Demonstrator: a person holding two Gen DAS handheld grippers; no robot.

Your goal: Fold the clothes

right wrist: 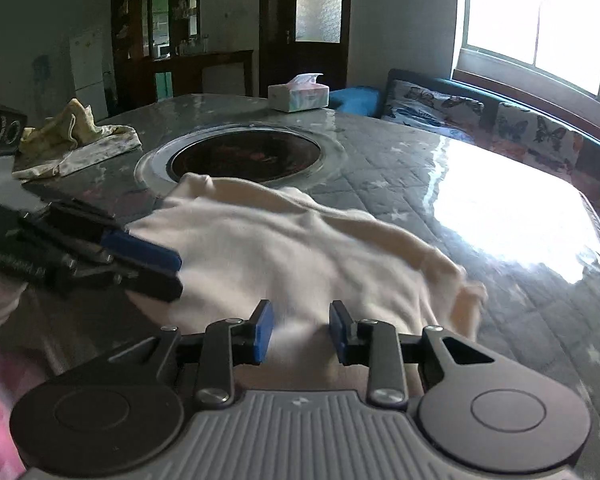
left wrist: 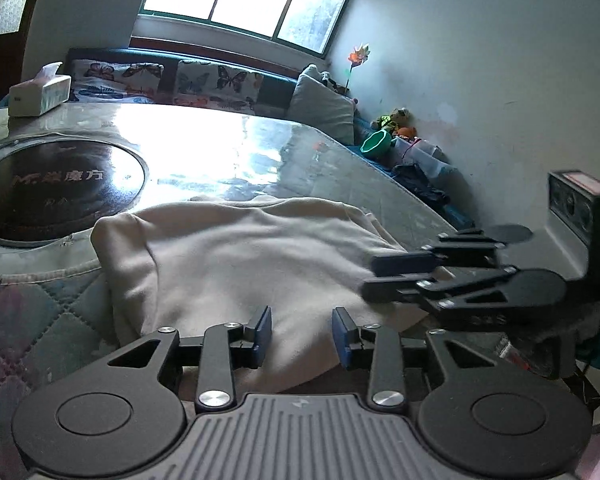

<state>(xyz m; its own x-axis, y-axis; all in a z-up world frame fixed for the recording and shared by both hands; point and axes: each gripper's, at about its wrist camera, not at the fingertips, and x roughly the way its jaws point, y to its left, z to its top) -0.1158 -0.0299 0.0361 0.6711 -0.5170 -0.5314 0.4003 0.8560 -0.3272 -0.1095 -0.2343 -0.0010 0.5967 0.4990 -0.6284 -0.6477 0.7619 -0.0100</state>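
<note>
A cream garment (left wrist: pixel 236 256) lies bunched on the quilt-covered table (left wrist: pixel 228 148), near its front edge. My left gripper (left wrist: pixel 302 336) is open, its blue pads standing apart just over the garment's near edge. In the left wrist view my right gripper (left wrist: pixel 370 276) comes in from the right over the same garment. In the right wrist view the garment (right wrist: pixel 300 248) stretches from the round inset toward me, rumpled at its right end. My right gripper (right wrist: pixel 300 334) is open above the near hem. The left gripper (right wrist: pixel 179 276) sits at the left, on the cloth's left side.
A round dark inset (left wrist: pixel 56 192) is sunk in the table behind the garment. A tissue box (right wrist: pixel 298 92) stands at the far edge, and a crumpled yellowish cloth (right wrist: pixel 72 140) lies at the far left. A sofa with butterfly cushions (left wrist: pixel 216 84) runs under the window.
</note>
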